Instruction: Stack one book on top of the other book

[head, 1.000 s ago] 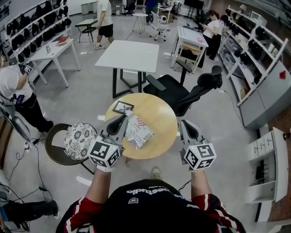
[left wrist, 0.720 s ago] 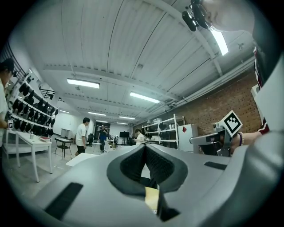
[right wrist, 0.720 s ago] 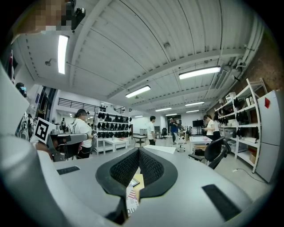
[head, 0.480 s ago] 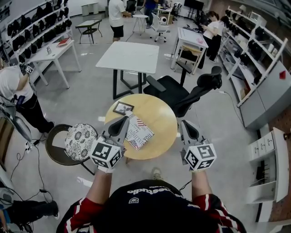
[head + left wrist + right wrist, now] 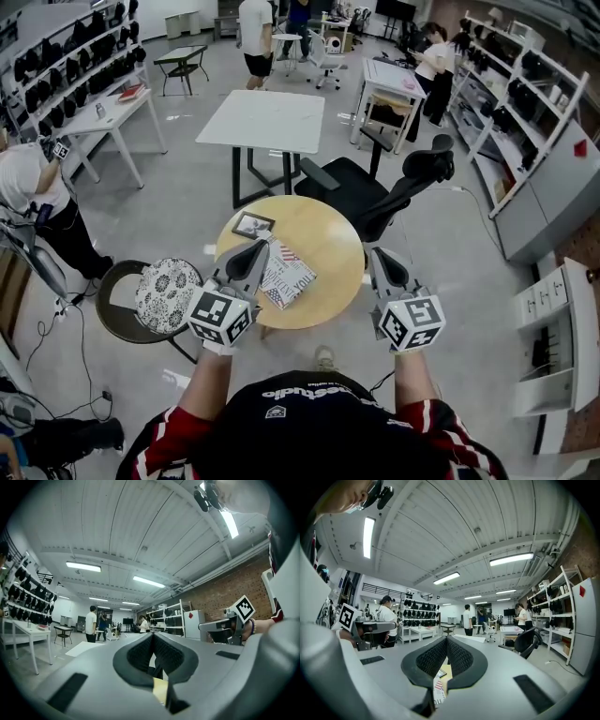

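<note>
Hovering closed: left tool [image 5: 254,247], right tool [image 5: 380,255] | books [image 5: 287,274] at table's [image 5: 330,234] left edge

The person wears a black top [image 5: 309,427] at 6 o'clock in the head view, with white lettering [image 5: 309,394] across it. The left sleeve [image 5: 155,448] at 7 o'clock and the right sleeve [image 5: 459,436] at 5 o'clock are red with white stripes. The left gripper [image 5: 255,247] and right gripper [image 5: 382,255] are smooth grey shells tapering to a point, each with a cube [image 5: 217,317] of black-and-white square markers at its rear, and dark mesh-textured pads [image 5: 140,656] line their jaws.
</note>
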Demonstrator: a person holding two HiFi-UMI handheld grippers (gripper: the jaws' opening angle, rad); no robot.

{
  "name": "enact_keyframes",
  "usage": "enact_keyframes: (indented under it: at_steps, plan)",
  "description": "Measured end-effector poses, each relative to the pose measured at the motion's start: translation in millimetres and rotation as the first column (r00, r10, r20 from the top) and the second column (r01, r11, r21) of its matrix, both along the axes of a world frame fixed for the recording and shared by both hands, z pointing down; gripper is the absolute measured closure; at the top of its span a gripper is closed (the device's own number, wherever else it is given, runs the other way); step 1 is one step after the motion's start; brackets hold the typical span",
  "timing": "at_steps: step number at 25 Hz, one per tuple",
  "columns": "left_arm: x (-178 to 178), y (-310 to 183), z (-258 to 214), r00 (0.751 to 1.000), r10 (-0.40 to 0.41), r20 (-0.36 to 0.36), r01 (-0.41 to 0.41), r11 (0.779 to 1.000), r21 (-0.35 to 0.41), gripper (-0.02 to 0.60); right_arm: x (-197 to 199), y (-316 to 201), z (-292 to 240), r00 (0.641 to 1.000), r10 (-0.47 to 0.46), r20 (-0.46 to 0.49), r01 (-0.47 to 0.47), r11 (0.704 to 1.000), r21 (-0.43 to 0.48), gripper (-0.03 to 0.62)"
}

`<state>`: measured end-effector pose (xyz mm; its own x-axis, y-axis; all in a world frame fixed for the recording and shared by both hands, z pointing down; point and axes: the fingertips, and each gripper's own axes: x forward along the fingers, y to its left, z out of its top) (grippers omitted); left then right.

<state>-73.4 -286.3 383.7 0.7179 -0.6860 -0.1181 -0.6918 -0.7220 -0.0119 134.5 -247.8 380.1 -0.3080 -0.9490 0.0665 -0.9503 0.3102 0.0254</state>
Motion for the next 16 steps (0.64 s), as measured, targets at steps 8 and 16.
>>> enact_keyframes:
  at_steps: [8,16]
  plan:
    - [8.0,7.1,-4.6,1.0,0.014,0.009,-0.014,1.0,0.006,0.565,9.0,9.3,-6.0,1.0,0.016,0.007,-0.016,1.0,0.011,0.566]
    - [14.4,9.1,-2.3,0.999,0.031,0.01,-0.031,1.0,-0.006,0.565,13.6,16.4,-5.8,1.0,0.029,0.01,-0.029,1.0,0.006,0.566]
